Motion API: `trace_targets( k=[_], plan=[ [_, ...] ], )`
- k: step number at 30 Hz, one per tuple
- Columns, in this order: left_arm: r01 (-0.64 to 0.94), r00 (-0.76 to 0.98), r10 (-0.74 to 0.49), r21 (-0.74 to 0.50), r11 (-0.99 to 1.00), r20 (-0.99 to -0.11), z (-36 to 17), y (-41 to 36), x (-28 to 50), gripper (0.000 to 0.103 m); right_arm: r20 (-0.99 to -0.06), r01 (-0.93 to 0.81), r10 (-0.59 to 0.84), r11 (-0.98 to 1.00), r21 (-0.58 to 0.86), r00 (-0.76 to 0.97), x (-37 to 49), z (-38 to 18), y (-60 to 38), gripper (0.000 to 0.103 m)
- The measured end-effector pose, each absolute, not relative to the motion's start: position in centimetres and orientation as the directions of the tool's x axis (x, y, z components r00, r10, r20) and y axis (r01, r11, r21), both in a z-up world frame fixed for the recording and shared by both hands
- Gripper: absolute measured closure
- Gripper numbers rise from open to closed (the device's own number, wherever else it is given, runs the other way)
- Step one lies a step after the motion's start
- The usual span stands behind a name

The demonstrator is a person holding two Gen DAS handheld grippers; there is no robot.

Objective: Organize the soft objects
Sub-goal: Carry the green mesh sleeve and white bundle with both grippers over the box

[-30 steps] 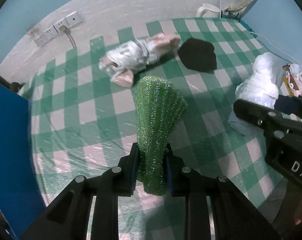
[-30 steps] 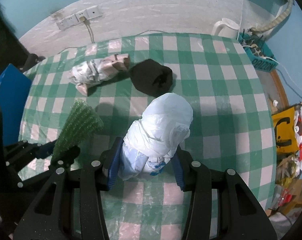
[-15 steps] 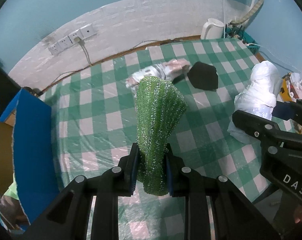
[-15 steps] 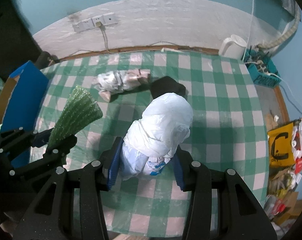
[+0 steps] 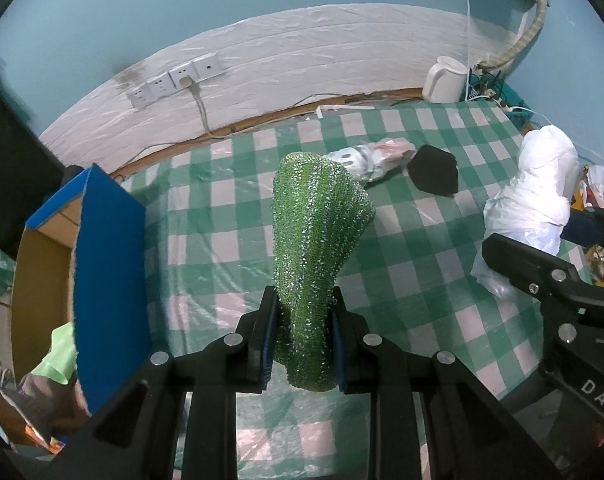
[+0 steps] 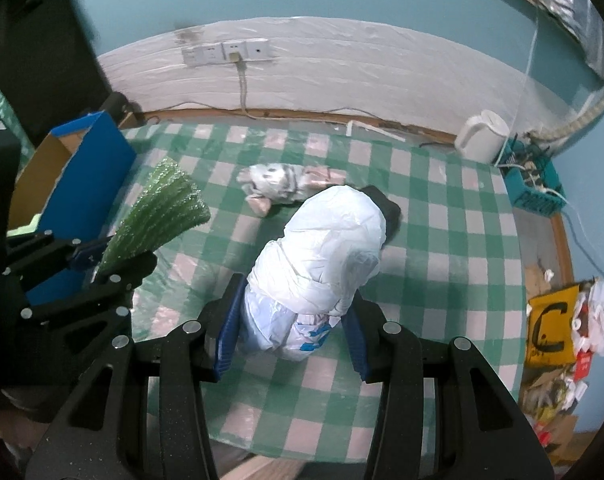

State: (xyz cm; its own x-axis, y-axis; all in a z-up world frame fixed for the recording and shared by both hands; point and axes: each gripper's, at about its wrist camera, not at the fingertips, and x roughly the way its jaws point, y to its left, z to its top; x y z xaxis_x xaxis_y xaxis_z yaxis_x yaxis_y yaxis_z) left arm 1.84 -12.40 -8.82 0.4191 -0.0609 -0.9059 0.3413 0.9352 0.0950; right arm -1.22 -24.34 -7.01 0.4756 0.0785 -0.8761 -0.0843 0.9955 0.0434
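Both grippers loaded, carry to the box in hand

The left gripper point(image 5: 302, 336) was clamped on the green scrubby cloth point(image 5: 317, 248) and the right gripper point(image 6: 290, 328) gripped the white wrapped bundle point(image 6: 321, 256), both held above the checked table point(image 6: 441, 240). The silver packet point(image 6: 282, 184) and black cloth point(image 5: 433, 176) lay on it; next likely called for swinging left over the blue box point(image 5: 110, 272) to release.

right claw point(image 5: 557, 240): "das" | yellow sign point(image 6: 549, 330): "c"

Open checked tablecloth point(image 6: 441, 240) mid-table, silver bundle point(image 6: 280, 184) and black cloth point(image 5: 435, 176) far side, blue box point(image 5: 110, 280) blocking left
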Motion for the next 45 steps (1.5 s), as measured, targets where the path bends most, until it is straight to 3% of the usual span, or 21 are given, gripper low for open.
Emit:
trace_targets(
  k=[45],
  plan=[
    [0.026,0.493,0.020,0.037,0.999,-0.870,-5.7,6.0,3.1,0.080,-0.849,-0.348,0.221,0.936,0.047,0.479,5.0,-3.1,-6.0,0.057]
  ],
)
